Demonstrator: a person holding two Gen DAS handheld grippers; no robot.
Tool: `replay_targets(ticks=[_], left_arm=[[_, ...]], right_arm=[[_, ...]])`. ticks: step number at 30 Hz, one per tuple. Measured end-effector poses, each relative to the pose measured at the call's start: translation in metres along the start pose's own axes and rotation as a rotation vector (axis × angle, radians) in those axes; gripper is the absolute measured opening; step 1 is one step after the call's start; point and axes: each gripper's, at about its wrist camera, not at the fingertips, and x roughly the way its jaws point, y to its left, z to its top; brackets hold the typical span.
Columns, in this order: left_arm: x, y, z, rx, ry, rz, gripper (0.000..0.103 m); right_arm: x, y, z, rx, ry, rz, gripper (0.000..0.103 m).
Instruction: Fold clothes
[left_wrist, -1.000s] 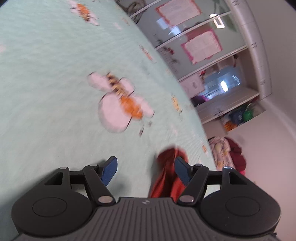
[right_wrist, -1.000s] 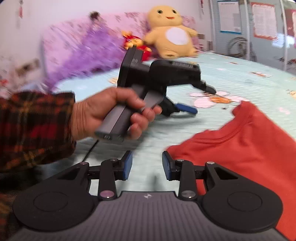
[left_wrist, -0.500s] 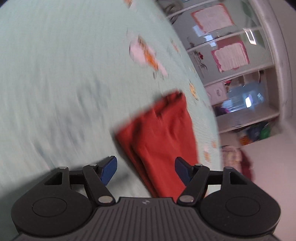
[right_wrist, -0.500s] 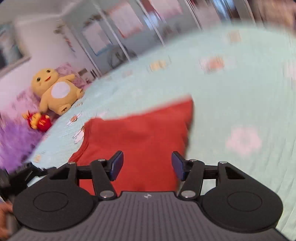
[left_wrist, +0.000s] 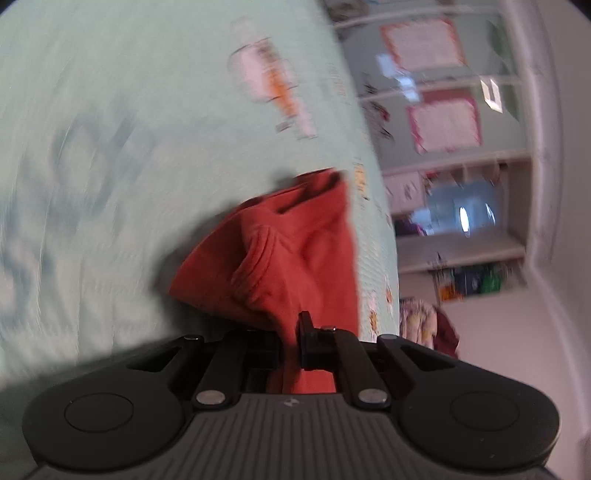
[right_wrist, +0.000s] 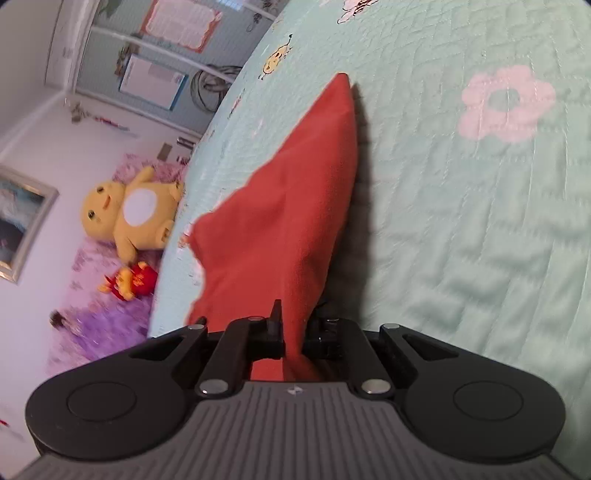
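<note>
A red-orange garment (left_wrist: 291, 254) lies bunched on the pale green bedspread (left_wrist: 110, 147). My left gripper (left_wrist: 290, 341) is shut on its near edge, where a ribbed collar shows just ahead of the fingers. In the right wrist view the same red garment (right_wrist: 291, 206) stretches away from me in a long pointed fold over the bedspread (right_wrist: 480, 221). My right gripper (right_wrist: 293, 334) is shut on its near end, and the cloth hides the fingertip pads.
A yellow plush toy (right_wrist: 129, 214) and a small red toy (right_wrist: 135, 280) sit by purple bedding (right_wrist: 107, 325) at the head of the bed. Shelves with posters (left_wrist: 443, 122) and a pile of clothes (left_wrist: 428, 325) lie beyond the bed's edge.
Both grippers were open half a second ago above the red garment. Each has closed on an edge of it, and the cloth is now bunched and lifted.
</note>
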Motion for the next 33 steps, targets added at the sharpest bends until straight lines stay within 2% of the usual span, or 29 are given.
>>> replay_targets(ticks=[2,3,4,6,8,10,12,14,16,18,19,21,22,26,28,30,31,32,33], left_arm=[[-0.02,-0.009,0.017,0.057,-0.009,0.002,0.005],[-0.032,-0.011,0.028,0.081,-0.02,0.013,0.005],[-0.043,-0.012,0.038,0.104,-0.03,0.024,0.005],[-0.057,-0.006,0.051,0.115,-0.044,0.034,0.005],[-0.061,0.012,0.056,0.086,-0.052,0.03,0.005],[-0.065,0.029,0.06,0.058,-0.059,0.027,0.005],[-0.07,0.046,0.064,0.029,-0.066,0.024,0.009],[-0.074,0.063,0.069,0.001,-0.073,0.021,0.039],[-0.071,0.061,0.067,0.024,-0.088,0.021,0.046],[-0.068,0.059,0.066,0.04,-0.092,0.03,0.052],[-0.066,0.058,0.066,0.048,-0.093,0.034,0.053],[-0.063,0.055,0.066,0.064,-0.097,0.042,0.053],[-0.061,0.054,0.065,0.072,-0.099,0.047,0.051],[-0.055,0.05,0.064,0.105,-0.105,0.063,0.05],[-0.052,0.047,0.064,0.121,-0.109,0.072,0.048],[-0.048,0.045,0.063,0.137,-0.112,0.08,0.042],[-0.047,0.044,0.063,0.145,-0.114,0.084,0.028],[-0.045,0.043,0.063,0.153,-0.115,0.088,0.006],[-0.043,0.042,0.063,0.161,-0.117,0.093,0.006]], right_arm=[[-0.002,0.015,-0.016,0.076,0.044,0.052,0.007],[0.001,0.029,-0.03,0.075,0.09,0.07,0.007],[0.004,0.042,-0.044,0.074,0.138,0.087,0.007],[0.015,0.059,-0.074,0.061,0.279,0.102,0.015],[0.031,0.068,-0.096,-0.026,0.419,0.055,0.023],[0.038,0.081,-0.106,-0.189,0.501,-0.009,0.025],[0.03,0.098,-0.106,-0.33,0.551,0.035,0.025],[0.023,0.119,-0.088,-0.424,0.539,0.08,0.025],[0.023,0.135,-0.058,-0.466,0.464,0.124,0.03],[0.038,0.143,-0.021,-0.471,0.329,0.115,0.053],[0.052,0.143,-0.006,-0.49,0.265,0.101,0.056],[0.095,0.14,0.024,-0.573,0.18,0.09,0.058],[0.123,0.136,0.037,-0.622,0.173,0.079,0.058],[0.214,0.117,0.076,-0.672,0.248,0.053,0.058],[0.252,0.121,0.084,-0.685,0.32,0.092,0.058],[0.277,0.128,0.086,-0.732,0.374,0.127,0.058],[0.286,0.13,0.085,-0.758,0.395,0.141,0.058],[0.294,0.134,0.081,-0.759,0.433,0.158,0.05],[0.301,0.138,0.078,-0.759,0.472,0.174,0.015]])
